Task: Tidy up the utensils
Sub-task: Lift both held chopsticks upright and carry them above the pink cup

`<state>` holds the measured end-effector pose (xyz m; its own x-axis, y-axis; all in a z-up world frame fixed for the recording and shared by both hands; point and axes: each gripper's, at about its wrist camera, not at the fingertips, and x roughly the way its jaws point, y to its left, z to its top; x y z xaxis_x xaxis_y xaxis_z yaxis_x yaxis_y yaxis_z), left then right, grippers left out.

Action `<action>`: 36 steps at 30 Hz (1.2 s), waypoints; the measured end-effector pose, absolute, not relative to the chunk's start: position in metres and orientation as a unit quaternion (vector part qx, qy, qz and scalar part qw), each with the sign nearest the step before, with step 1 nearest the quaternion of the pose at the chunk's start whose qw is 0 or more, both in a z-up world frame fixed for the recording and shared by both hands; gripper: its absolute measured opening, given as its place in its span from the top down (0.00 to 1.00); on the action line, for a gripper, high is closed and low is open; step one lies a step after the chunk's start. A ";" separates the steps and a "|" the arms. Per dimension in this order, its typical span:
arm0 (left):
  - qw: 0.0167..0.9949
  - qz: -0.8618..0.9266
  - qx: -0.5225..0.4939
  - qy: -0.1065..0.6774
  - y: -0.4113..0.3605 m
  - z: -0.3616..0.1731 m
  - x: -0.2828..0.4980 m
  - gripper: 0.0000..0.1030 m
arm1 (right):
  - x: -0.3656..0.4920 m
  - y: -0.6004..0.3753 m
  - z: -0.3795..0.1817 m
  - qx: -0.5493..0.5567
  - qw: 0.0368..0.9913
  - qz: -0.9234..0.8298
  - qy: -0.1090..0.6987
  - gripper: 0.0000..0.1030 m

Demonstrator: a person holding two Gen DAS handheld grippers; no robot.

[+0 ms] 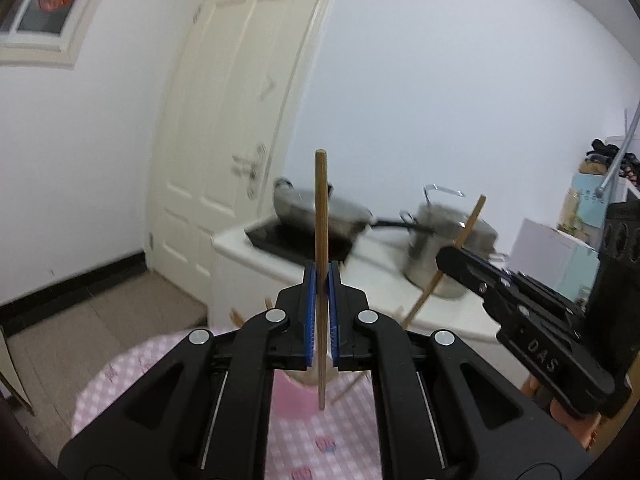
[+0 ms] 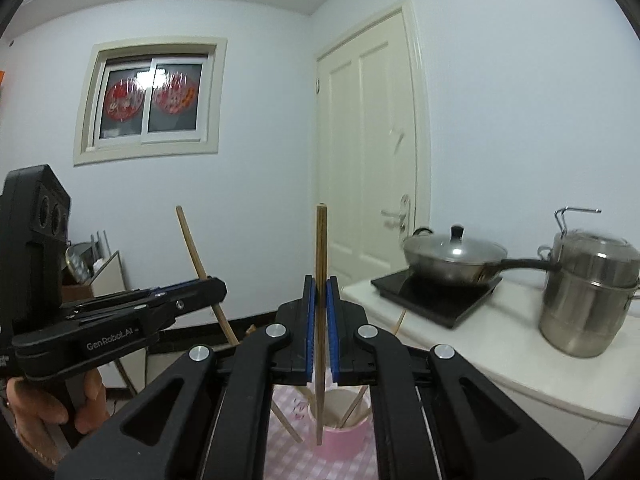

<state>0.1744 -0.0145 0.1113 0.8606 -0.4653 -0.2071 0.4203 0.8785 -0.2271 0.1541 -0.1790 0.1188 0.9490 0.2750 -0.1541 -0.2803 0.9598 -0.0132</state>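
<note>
My left gripper [image 1: 321,276] is shut on a wooden chopstick [image 1: 321,216] held upright, its lower tip above the pink cup [image 1: 312,388]. My right gripper [image 2: 320,288] is shut on another upright chopstick [image 2: 321,248], whose lower end hangs at the rim of the pink cup [image 2: 344,440]. The cup holds several chopsticks [image 2: 354,406] and stands on a pink checked tablecloth [image 1: 132,376]. In the left wrist view the right gripper [image 1: 448,258] shows at the right with its chopstick [image 1: 468,228] tilted. In the right wrist view the left gripper [image 2: 218,286] shows at the left with its chopstick [image 2: 192,244].
A white counter [image 2: 500,344] stands behind the table, carrying a black induction hob [image 2: 436,294] with a lidded wok [image 2: 452,254] and a tall steel pot [image 2: 588,292]. A cream door [image 2: 372,152] and a window [image 2: 148,96] are beyond. A hand [image 2: 48,404] holds the left gripper.
</note>
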 end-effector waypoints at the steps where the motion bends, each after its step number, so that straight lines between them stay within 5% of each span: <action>1: 0.961 -0.230 -0.092 0.121 -0.017 0.113 0.176 0.94 | 0.157 -0.180 0.118 -0.016 0.988 0.137 0.071 0.96; 12: 0.969 -0.215 -0.096 0.080 -0.038 0.093 0.202 0.94 | 0.178 -0.186 0.092 -0.013 0.994 0.103 0.039 0.96; 36: 0.968 -0.201 -0.076 0.130 -0.050 0.025 0.232 0.94 | 0.195 -0.182 0.046 -0.009 0.993 0.104 0.062 0.96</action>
